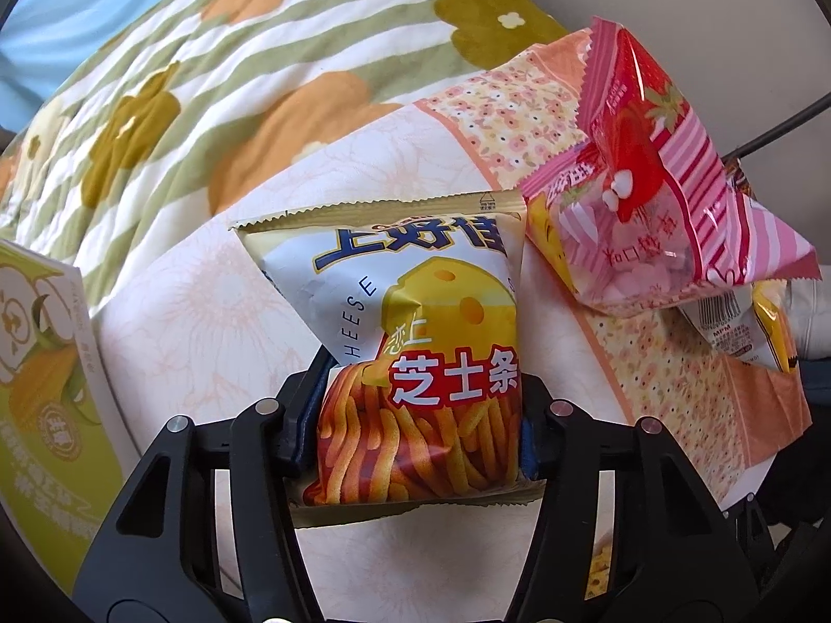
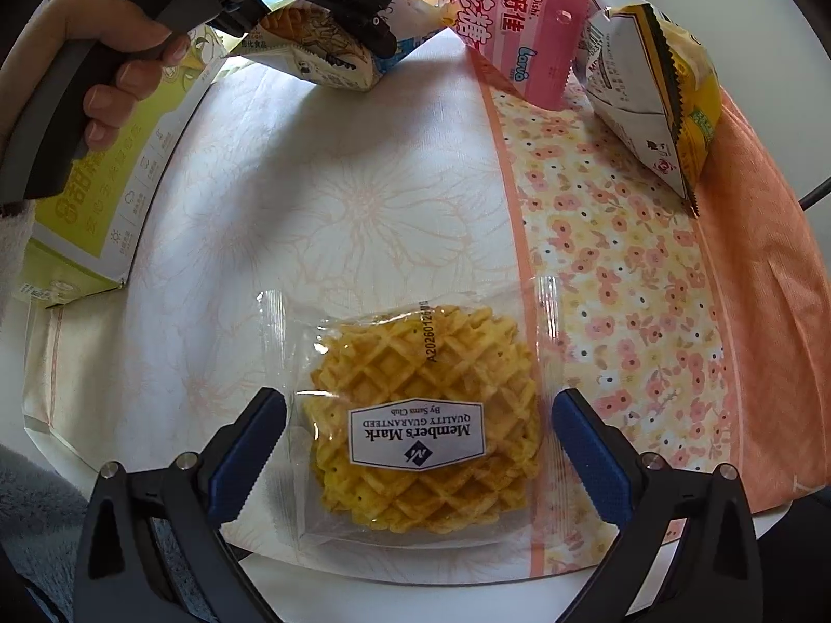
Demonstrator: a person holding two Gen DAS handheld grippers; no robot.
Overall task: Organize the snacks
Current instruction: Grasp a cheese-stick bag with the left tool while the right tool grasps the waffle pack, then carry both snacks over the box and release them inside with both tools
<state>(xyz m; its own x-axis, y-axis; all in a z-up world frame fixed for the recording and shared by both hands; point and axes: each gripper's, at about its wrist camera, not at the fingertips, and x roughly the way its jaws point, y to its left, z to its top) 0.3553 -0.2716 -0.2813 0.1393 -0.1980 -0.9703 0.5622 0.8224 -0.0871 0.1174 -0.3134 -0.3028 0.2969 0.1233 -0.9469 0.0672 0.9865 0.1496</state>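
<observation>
I work over a round white table [image 2: 363, 592] laid with a pale flower-printed cloth [image 2: 337, 197] that has a peach floral border [image 2: 623, 259]. Behind it lies a quilt [image 1: 208, 78] striped green and white with orange and olive flowers.

I count one cheese-stick bag [image 1: 415, 363], one pink marshmallow bag [image 1: 665, 197], one yellow-and-white bag [image 2: 654, 98], one clear-wrapped waffle pack [image 2: 420, 415] and one green box [image 2: 104, 181] at the cloth's left edge.

My left gripper [image 1: 415, 415] has its pads pressed into the lower sides of the cheese-stick bag, which creases between them. My right gripper [image 2: 415, 446] stands with its blue pads [image 2: 244, 446] apart on either side of the waffle pack, which lies flat on the cloth; I see no contact.

Only the right wrist view shows my left hand [image 2: 104, 52] on its handle and the waffle pack whole. Only the left wrist view shows the quilt and the cheese bag's printed front
</observation>
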